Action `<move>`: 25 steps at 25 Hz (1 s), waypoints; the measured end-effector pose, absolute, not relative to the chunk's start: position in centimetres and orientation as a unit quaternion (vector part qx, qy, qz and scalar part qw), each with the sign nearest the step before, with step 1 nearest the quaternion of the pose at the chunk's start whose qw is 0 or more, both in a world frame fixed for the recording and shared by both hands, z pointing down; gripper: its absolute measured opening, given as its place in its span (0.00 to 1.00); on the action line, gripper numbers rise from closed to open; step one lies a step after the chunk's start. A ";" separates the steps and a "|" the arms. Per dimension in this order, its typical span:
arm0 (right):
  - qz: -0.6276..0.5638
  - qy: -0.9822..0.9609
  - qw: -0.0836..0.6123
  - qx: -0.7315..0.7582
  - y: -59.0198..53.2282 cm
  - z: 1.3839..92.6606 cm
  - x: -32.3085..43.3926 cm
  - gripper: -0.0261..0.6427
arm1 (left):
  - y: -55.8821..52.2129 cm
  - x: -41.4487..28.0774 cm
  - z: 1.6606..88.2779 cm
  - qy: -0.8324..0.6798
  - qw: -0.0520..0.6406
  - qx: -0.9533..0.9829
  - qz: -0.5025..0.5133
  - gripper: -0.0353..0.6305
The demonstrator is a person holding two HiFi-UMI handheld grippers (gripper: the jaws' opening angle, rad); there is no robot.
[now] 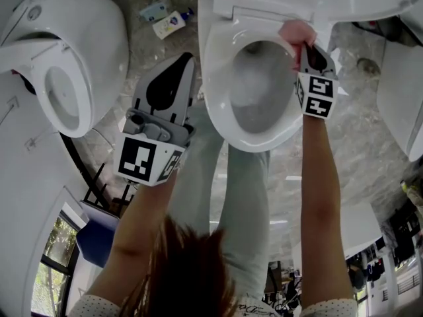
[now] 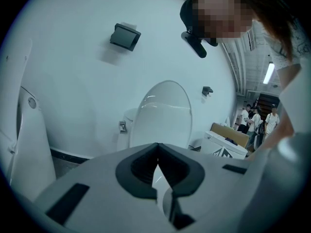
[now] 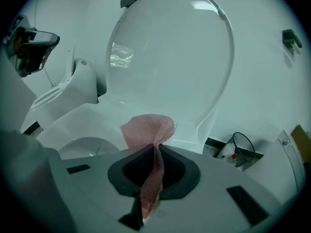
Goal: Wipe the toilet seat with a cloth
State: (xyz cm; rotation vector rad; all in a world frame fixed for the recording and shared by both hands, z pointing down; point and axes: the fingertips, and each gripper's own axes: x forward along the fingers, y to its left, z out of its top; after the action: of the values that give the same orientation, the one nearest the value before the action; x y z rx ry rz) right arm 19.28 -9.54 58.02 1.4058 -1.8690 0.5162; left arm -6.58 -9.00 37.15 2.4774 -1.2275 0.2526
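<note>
A white toilet with its seat rim (image 1: 218, 104) stands at the top middle of the head view, its lid (image 3: 170, 57) raised. The pink cloth (image 1: 297, 31) lies on the seat's right rear rim. My right gripper (image 1: 303, 46) is shut on that cloth, which bunches out beyond the jaw tips (image 3: 148, 127) and trails back between them. My left gripper (image 1: 190, 61) hangs just left of the bowl, above the floor, shut with nothing in it. In the left gripper view its tips (image 2: 156, 149) meet in front of a toilet with a raised lid (image 2: 163, 113).
Another white fixture (image 1: 59, 58) stands at the left and one more (image 1: 403, 91) at the right edge. Small bottles (image 1: 168, 22) lie on the floor behind the left gripper. A clear holder (image 3: 243, 149) sits right of the toilet base. People (image 2: 255, 123) stand far off.
</note>
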 end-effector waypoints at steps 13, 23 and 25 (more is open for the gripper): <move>0.134 -0.791 0.458 0.383 -7.9 58.3 20.8 0.09 | -8.8 -6.0 36.8 -0.431 0.175 0.880 0.092 0.06; 0.131 -0.807 0.484 0.312 -6.1 58.8 22.2 0.09 | -8.2 -4.7 36.6 -0.432 0.173 0.880 0.093 0.06; 0.141 -0.807 0.484 0.306 -5.6 58.9 22.4 0.09 | -8.1 -4.3 36.5 -0.432 0.172 0.880 0.093 0.06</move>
State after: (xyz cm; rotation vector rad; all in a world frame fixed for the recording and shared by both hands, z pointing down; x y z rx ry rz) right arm 22.40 -5.62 58.91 0.7445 -1.9662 0.3433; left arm -4.33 -8.08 36.49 2.4983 -1.2254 0.2632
